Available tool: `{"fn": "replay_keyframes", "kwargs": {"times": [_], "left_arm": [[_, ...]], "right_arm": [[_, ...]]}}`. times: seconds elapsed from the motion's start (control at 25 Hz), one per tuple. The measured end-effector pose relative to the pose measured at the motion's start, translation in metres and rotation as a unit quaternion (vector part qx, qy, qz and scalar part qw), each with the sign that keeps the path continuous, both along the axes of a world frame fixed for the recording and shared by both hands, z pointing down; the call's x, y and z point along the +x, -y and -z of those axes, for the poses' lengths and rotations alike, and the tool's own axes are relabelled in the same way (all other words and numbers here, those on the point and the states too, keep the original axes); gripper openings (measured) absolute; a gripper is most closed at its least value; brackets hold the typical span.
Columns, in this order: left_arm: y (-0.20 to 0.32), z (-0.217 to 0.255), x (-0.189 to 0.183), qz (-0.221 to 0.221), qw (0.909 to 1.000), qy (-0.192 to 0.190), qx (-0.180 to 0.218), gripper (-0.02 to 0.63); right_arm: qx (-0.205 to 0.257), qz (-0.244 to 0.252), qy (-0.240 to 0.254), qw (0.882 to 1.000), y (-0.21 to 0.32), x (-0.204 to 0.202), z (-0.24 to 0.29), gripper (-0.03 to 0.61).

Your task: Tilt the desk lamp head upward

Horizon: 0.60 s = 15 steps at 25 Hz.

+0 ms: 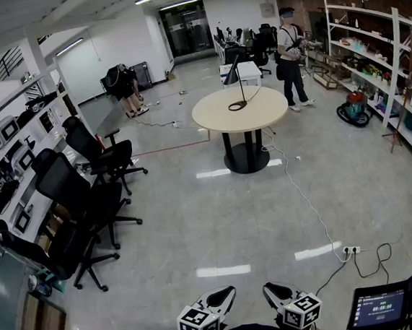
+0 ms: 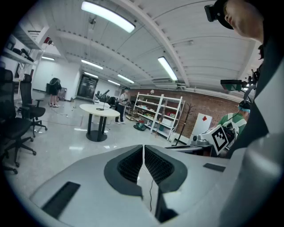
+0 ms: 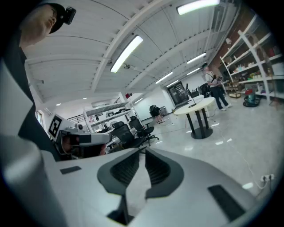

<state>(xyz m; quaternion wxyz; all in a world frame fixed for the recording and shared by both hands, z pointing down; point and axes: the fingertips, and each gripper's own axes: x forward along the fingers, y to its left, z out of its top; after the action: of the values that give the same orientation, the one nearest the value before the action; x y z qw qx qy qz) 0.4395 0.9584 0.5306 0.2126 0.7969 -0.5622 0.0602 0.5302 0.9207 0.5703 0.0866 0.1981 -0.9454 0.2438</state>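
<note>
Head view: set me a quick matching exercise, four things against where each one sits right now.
Things:
1. desk lamp
2. office chairs
3. power strip
4. shelving

Places:
A. on the floor, lower right
B. along the right edge of the picture
C. on the round table
D. along the left side of the picture

Pairs: 1-C, 2-D, 3-A, 4-B
</note>
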Motion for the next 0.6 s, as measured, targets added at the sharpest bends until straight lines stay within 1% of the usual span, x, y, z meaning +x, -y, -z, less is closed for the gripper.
{"fn": "replay_keyframes", "kwargs": {"times": [0.16, 0.36, 0.48, 0.6], "left_arm": [[-0.008, 0.003, 0.000, -0.001, 1.0000, -0.005, -0.005, 0.017], [-0.015, 0.001, -0.003, -0.001, 1.0000, 0.002, -0.010, 0.017], [-0.019, 0.002, -0.007, -0.004, 0.9998, 0.001, -0.019, 0.017], [-0.024, -0.007, -0.013, -0.011, 0.9995, 0.011, -0.029, 0.017]], "right_arm": [[-0.002, 0.000, 0.003, 1.000, -0.007, -0.002, 0.005, 0.044], [-0.007, 0.001, 0.007, 1.000, -0.014, -0.004, 0.002, 0.044], [-0.006, 0.004, 0.008, 1.000, -0.020, -0.012, 0.001, 0.044], [0.003, 0.010, 0.017, 1.000, -0.030, -0.023, -0.001, 0.044]]}}
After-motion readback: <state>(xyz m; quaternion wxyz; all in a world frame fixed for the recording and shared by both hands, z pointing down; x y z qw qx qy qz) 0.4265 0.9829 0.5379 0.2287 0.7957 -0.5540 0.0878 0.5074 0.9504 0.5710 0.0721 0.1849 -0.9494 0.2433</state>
